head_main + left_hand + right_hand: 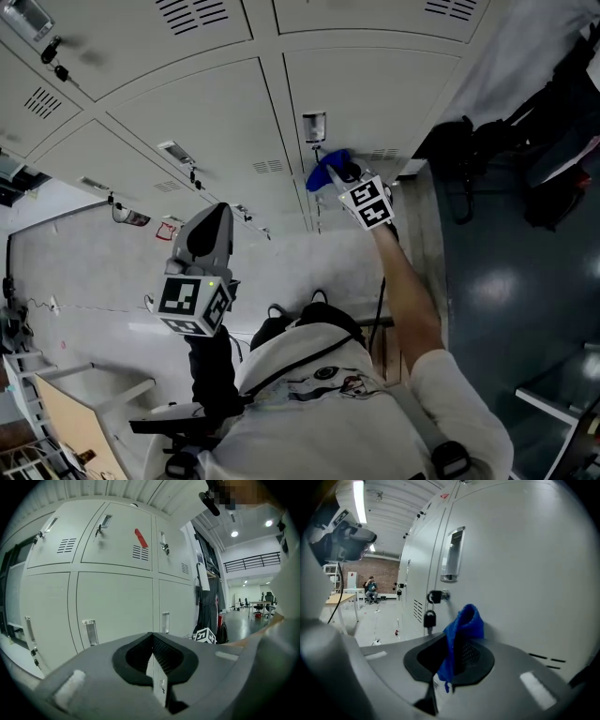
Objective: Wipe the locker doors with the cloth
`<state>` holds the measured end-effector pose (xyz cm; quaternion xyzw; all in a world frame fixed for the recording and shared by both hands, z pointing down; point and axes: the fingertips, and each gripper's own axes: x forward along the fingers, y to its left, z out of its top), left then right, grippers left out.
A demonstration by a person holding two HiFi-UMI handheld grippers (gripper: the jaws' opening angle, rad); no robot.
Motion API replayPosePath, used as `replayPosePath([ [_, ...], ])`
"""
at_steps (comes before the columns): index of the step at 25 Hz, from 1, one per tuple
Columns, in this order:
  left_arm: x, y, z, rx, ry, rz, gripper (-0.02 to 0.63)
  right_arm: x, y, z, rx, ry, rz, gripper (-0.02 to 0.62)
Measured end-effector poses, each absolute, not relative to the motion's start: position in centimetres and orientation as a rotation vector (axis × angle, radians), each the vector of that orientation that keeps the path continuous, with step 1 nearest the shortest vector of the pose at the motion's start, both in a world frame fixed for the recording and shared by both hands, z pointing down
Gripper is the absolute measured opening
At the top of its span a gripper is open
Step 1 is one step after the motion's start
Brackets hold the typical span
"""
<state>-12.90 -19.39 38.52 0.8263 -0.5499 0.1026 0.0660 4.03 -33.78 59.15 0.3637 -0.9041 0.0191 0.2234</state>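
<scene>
Right tool (451,665) pinches the cloth (465,623) at mid-frame, close by a locker door (525,573). Soft, light and floppy, it probably wipes best bunched, gripped by a fold. Left tool (153,660), jaws together, holds nothing.

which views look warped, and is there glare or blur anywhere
Head view: locker doors bow into curves, lit evenly, no glare. Left gripper view: heavy fisheye, black corners, ceiling lamps flare at upper right. Right gripper view: same fisheye, strip light blown out at upper left; the cloth in the right claw is sharp.
</scene>
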Motion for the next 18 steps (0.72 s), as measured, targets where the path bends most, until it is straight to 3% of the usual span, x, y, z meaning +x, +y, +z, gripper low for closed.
replayPosePath([
  [8, -11.7, -20.0, 39.2, 2.51, -1.605, 0.31, -0.002, 15.2, -35.6, 60.4, 1.198, -2.333, 0.055, 0.038],
  [18, -9.7, -20.0, 39.9, 2.556, -1.523, 0.33, -0.002, 22.4, -36.6, 60.1, 1.367, -2.231, 0.109, 0.038],
])
